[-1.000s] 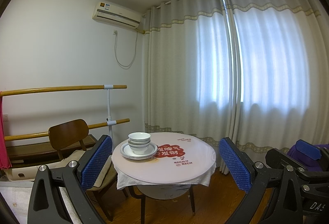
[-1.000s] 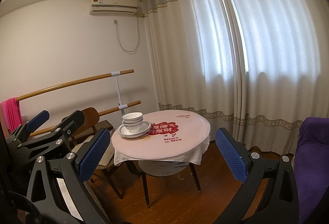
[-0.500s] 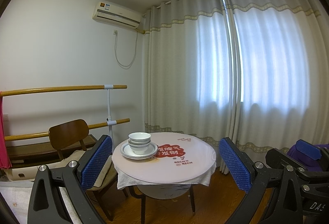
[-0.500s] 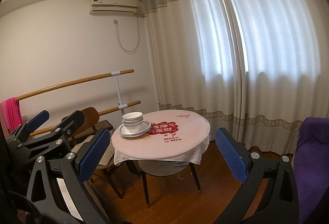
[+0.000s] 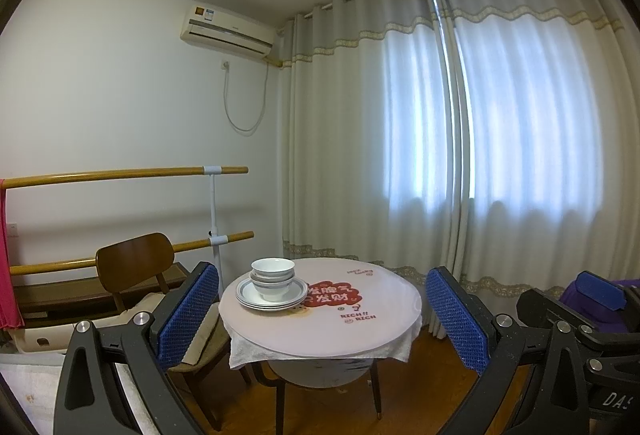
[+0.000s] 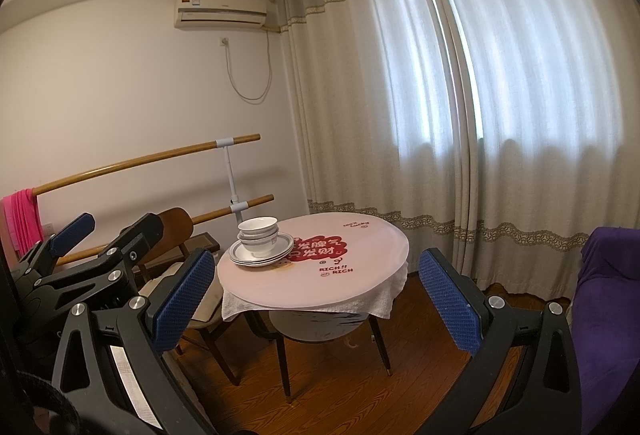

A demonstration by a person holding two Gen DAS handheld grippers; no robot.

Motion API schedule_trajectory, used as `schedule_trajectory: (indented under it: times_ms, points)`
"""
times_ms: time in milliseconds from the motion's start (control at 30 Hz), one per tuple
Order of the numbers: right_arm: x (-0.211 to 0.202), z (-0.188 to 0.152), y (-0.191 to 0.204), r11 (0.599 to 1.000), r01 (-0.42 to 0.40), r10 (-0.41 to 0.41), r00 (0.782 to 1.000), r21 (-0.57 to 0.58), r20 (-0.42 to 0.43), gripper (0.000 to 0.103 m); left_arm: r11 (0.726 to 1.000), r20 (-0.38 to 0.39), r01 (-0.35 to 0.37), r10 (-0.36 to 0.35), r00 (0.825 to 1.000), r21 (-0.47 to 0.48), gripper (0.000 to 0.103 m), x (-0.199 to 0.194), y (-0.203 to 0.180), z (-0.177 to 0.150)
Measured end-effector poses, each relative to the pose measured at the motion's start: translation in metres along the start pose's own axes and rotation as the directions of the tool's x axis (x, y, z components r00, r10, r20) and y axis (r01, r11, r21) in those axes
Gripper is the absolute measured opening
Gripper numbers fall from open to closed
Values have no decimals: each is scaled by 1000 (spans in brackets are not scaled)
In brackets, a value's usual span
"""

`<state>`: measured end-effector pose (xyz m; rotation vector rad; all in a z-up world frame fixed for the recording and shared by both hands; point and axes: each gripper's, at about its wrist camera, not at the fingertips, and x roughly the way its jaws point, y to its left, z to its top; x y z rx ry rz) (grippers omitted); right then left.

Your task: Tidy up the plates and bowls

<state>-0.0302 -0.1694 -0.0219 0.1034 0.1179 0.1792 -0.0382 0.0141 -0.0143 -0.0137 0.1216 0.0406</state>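
nothing has moved since the earlier frames; left gripper [image 5: 320, 315] wide open, empty; bowls [image 5: 272, 280] nested on stacked plates [image 5: 272, 295] at table [image 5: 360, 331] left edge, well apart; right gripper [image 6: 316, 299] wide open, empty; fits already-stacked or awaiting-sorting.

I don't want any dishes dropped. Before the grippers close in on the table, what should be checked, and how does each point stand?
1. Left hand-held gripper open and empty: ok.
2. Right hand-held gripper open and empty: ok.
3. Stacked bowls sit upright on the stacked plates: ok.
4. Stack lies near the round table edge on the wooden chair side: not ok.
5. Chips or cracks in the dishes: cannot tell.
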Motion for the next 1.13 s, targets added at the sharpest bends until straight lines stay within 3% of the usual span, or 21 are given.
schedule_trajectory:
  times_ms: [1133]
  points:
    - [-1,-1,0,1000,0,0,1000,1,-2,103,1000,2,4,-4,1000,-3,102,-2,3,0]
